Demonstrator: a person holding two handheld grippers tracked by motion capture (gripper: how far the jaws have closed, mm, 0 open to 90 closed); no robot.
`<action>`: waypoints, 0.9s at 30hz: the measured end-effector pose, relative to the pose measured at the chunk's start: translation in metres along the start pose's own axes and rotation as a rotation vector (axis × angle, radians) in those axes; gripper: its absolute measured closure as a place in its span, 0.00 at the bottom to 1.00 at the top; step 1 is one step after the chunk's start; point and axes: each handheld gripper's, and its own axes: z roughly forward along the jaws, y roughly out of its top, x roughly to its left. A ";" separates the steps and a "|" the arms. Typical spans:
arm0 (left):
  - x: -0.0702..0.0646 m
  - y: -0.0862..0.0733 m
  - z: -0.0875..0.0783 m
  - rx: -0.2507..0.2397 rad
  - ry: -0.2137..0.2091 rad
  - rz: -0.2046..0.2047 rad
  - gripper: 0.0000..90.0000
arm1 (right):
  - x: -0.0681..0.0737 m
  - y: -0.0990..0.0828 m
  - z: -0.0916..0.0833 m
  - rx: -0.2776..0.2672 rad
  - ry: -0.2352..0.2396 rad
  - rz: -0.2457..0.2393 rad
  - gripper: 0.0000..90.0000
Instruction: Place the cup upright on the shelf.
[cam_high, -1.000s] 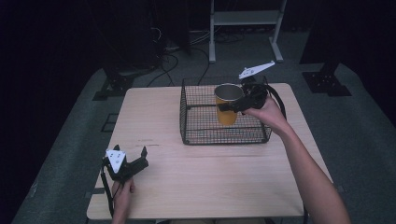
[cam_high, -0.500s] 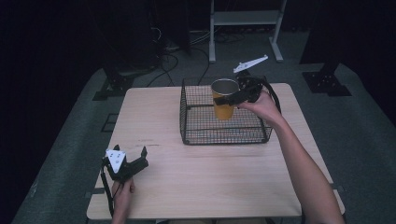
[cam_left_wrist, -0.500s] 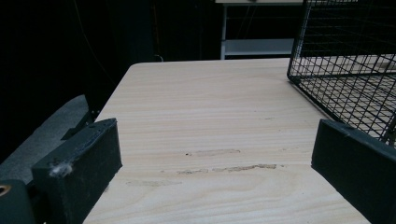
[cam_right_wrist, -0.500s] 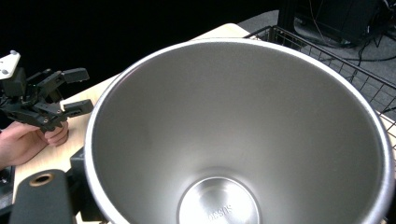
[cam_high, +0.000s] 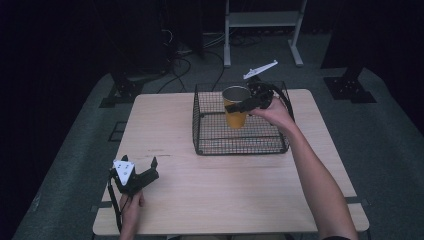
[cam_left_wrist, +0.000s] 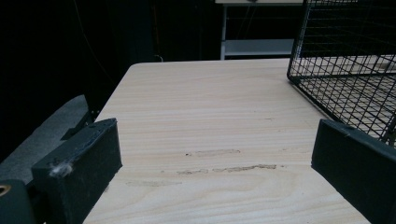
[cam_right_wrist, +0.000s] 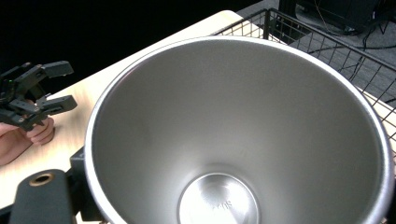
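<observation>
Cup (cam_high: 236, 110): orange outside, bare steel inside, upright, mouth up; held above the floor of the wire basket (cam_high: 210, 142), toward its far side. Right tool (cam_high: 239, 106): jaws closed on the cup's upper wall, near the rim. Left tool (cam_high: 151, 169): jaws spread wide with nothing between them; rests low at the near left part of the worktop (cam_high: 240, 190), well apart from the basket. Basket: black mesh, on the worktop's far half.

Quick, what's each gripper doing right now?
Left gripper: open, holding nothing, low over the table.
Right gripper: shut on the yellow metal cup, held above the wire basket.
</observation>
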 end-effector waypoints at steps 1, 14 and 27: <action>0.000 0.000 0.000 0.000 0.000 0.000 0.01 | -0.001 0.000 0.001 0.001 0.000 0.003 0.15; 0.000 0.000 0.000 -0.002 0.001 -0.002 0.01 | -0.014 -0.008 0.020 0.024 -0.006 0.032 0.15; 0.000 0.000 0.000 -0.001 0.000 0.001 0.01 | -0.026 -0.017 0.035 0.043 -0.019 0.066 0.15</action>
